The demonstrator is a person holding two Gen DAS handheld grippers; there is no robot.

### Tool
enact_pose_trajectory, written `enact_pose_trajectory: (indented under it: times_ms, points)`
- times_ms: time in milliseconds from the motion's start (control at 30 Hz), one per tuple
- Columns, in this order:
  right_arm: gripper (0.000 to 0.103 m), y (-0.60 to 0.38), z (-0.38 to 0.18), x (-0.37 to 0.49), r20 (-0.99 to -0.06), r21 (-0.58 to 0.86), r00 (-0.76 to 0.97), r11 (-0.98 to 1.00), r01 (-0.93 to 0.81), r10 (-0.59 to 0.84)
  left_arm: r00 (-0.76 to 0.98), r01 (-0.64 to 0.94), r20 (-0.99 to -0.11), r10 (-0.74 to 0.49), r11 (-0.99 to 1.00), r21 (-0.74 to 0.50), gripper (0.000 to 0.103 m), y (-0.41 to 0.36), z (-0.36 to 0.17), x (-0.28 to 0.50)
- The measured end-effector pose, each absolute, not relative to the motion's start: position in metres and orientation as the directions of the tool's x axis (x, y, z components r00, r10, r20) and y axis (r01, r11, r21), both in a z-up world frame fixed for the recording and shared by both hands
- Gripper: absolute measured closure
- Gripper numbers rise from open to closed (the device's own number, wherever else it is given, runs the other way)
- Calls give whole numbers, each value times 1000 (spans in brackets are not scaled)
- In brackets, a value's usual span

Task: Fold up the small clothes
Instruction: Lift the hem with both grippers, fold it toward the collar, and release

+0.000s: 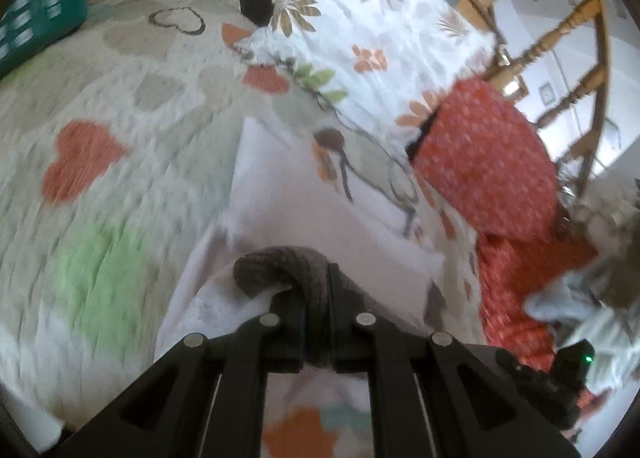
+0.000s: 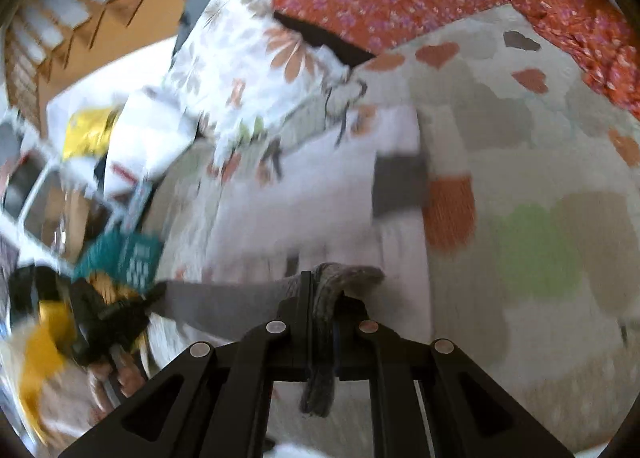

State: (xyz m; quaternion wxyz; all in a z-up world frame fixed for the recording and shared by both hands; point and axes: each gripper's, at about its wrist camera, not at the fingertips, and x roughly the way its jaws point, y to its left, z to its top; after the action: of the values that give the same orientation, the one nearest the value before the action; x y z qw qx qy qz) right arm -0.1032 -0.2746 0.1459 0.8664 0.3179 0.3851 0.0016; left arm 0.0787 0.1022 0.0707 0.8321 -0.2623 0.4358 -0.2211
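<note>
Grey knitted garment (image 1: 276,270), small and ribbed, is what we hold at two places above a white cloth (image 1: 304,218) spread on the quilt (image 1: 120,106) with heart patches. In the left wrist view, we see the left gripper (image 1: 318,298) with its fingers pressed together on a rolled edge of the grey knit, which curls over the left fingertip. In the right wrist view, the right gripper (image 2: 322,298) likewise pinches the grey fabric (image 2: 332,282), a strip of which hangs down between its fingers while another part stretches left toward the other gripper. Beyond the white cloth we note a floral pillow (image 1: 380,18) and a red patterned fabric (image 1: 484,162). A wooden chair (image 1: 560,30) stands beside the bed. Both views are motion-blurred.
</note>
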Motion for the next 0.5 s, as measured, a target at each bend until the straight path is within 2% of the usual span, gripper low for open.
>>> enact_pose_trajectory:
  times_ms: [233,367,433,467,500]
  points:
    - [95,-298,109,-8,-737,501,646,802,327,197,468,60,-684,-559,793,-606,95,74,32,159]
    - [92,-328,74,28,-727,574,636,739,354,260,438,5,-696,-569,775,-631,92,68,19,188]
    - [88,-347,65,42,-689,639,659,680,360,300,451,-14,-673,-586,749,-662,80,68,23,199]
    - [75,-354,65,46,-682,640,675,674,368,280,482,-22,-657,-580,741,-671,58,70,29,201]
    - [55,-362,70,48,-681,618,697,686,384,224,539,-30,-632,-557,737,-675,41,73,39,199]
